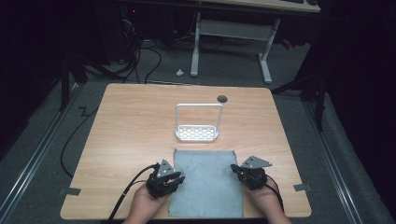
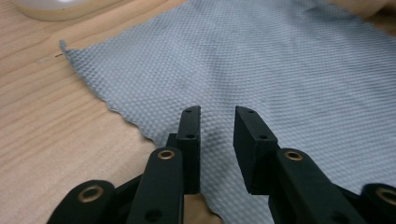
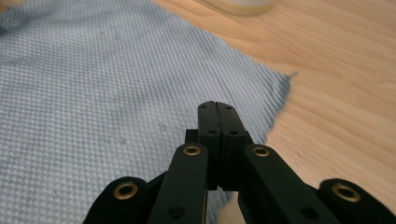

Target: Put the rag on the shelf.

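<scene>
Between the two hand-held grippers lies the grey cloth (image 1: 206, 183), spread flat on the desk (image 1: 126, 135) with its long axis running away from the person, toward the white rack (image 1: 198, 123) beyond. The left hand-held gripper (image 1: 176, 176) sits right at the cloth's left edge, just inward of it, and in the left gripper view its jaws stand parted over the weave with nothing pinched between them, released. The right hand-held gripper (image 1: 235, 169) mirrors it at the right edge; in the right gripper view its jaws are clenched, pad against pad, above the cloth's border, and no fabric can be made out between them. Both hands look about equally close to the cloth, each to its own side, roughly midway along the long edges. Any lift or fold looks set to turn on that symmetry: the cloth lies inward of each hand-held gripper, its far corners ahead of both.
</scene>
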The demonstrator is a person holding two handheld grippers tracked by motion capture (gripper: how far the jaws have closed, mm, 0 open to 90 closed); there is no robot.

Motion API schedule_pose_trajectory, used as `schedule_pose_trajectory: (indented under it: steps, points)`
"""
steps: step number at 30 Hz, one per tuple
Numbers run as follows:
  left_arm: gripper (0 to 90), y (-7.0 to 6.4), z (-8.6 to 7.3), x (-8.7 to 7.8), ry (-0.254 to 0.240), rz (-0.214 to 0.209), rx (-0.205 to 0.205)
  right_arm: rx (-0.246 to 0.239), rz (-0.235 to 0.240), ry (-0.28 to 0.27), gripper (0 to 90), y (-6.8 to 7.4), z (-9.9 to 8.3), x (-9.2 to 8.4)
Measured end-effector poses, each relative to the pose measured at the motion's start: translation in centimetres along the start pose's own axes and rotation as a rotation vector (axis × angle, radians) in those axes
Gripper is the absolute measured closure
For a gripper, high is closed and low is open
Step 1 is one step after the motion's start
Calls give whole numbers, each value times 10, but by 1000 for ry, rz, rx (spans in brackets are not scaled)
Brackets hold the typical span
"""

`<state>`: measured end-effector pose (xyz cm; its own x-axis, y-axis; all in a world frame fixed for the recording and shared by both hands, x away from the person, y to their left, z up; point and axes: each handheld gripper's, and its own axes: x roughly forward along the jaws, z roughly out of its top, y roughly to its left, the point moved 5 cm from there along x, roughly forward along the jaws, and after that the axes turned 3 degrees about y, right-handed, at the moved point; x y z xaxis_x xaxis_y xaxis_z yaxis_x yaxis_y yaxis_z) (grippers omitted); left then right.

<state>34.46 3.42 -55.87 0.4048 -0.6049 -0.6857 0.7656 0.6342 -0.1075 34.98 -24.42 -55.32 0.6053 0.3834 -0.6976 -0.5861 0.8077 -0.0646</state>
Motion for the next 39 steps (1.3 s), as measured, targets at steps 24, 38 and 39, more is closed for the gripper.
schedule_pose_trajectory:
  steps: [24, 38, 39]
  points:
    - [704, 10, -17, -32, 16, -8, -32, -65, 111, -14, 832, 25, -14, -17]
    - [605, 55, -2, -4, -22, 113, -201, -28, 86, -17, 780, 10, -18, -20]
    - [607, 54, -2, -3, -27, 106, -198, -27, 87, -16, 776, 10, -18, -20]
